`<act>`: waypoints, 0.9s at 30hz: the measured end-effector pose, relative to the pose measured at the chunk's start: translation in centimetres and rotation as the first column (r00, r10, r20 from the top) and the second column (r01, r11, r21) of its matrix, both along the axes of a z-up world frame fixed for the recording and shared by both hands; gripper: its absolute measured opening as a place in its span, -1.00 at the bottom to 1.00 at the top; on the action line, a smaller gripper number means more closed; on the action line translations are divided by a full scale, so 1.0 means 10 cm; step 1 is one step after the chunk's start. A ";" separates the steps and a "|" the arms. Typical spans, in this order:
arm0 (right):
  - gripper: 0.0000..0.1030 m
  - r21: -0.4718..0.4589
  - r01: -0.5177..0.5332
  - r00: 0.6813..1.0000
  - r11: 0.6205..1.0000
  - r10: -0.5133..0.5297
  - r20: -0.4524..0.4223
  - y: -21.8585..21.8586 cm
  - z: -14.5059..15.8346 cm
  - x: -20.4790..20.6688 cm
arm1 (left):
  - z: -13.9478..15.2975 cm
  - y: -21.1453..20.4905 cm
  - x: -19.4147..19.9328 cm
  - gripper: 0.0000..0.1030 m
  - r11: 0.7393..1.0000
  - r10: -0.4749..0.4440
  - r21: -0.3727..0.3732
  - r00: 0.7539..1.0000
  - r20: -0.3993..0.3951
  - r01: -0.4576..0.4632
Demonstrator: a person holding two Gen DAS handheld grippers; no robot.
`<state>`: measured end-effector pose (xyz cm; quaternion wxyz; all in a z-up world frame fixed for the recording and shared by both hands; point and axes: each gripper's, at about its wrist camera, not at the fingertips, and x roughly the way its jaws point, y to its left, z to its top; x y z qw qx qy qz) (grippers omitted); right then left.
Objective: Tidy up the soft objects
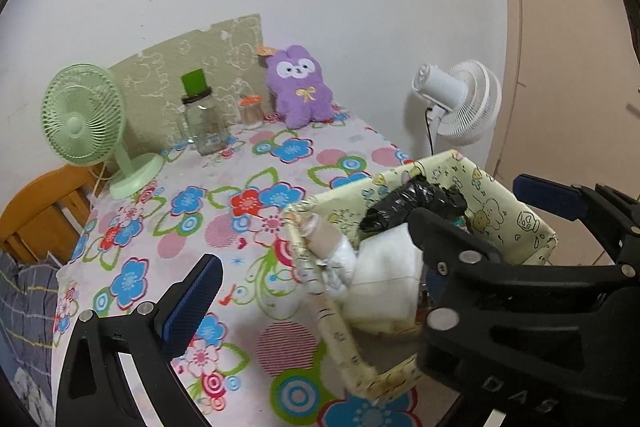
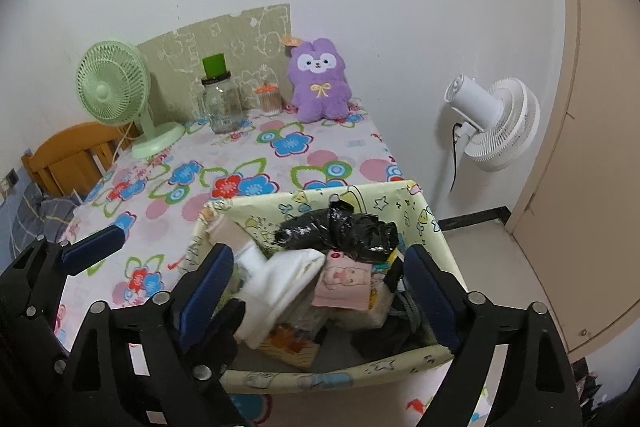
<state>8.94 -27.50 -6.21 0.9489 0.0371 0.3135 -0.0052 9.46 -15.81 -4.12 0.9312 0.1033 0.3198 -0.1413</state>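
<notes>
A purple plush bunny (image 1: 299,87) sits upright at the table's far edge against the wall; it also shows in the right wrist view (image 2: 318,83). A yellow patterned box (image 2: 432,227) near the front right corner holds white cloths (image 2: 280,287), a pink cloth (image 2: 346,283) and a black bag (image 2: 340,229). My right gripper (image 2: 320,291) is open, its fingers straddling the box's contents. My left gripper (image 1: 316,311) is open over the table, left of the box (image 1: 340,339), empty.
A green fan (image 2: 116,91), a glass jar with green lid (image 2: 220,103) and a small orange-lidded jar (image 2: 269,101) stand at the back. A white fan (image 2: 492,123) stands on the floor right of the table. A wooden chair (image 2: 68,155) is at the left.
</notes>
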 end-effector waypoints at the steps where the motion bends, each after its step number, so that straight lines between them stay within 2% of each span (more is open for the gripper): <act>1: 0.76 0.000 0.000 1.000 1.000 0.000 0.008 0.03 0.02 -0.02 | 0.02 0.04 -0.01 0.99 1.000 0.006 -0.004 1.000 0.006 -0.006; 6: 0.88 -0.018 -0.002 0.998 1.000 0.003 0.064 0.22 0.17 -0.15 | 0.13 0.30 -0.11 0.99 0.999 0.041 -0.024 0.999 0.032 -0.040; 19: 0.93 -0.003 -0.048 0.987 0.999 0.048 0.152 0.66 0.45 -0.41 | 0.36 0.90 -0.43 0.99 0.991 0.126 -0.054 0.986 0.106 -0.121; 27: 0.99 0.009 -0.057 0.973 0.998 0.054 0.224 0.83 0.61 -0.58 | 0.47 1.33 -0.59 0.99 0.974 0.208 -0.120 0.970 0.124 -0.193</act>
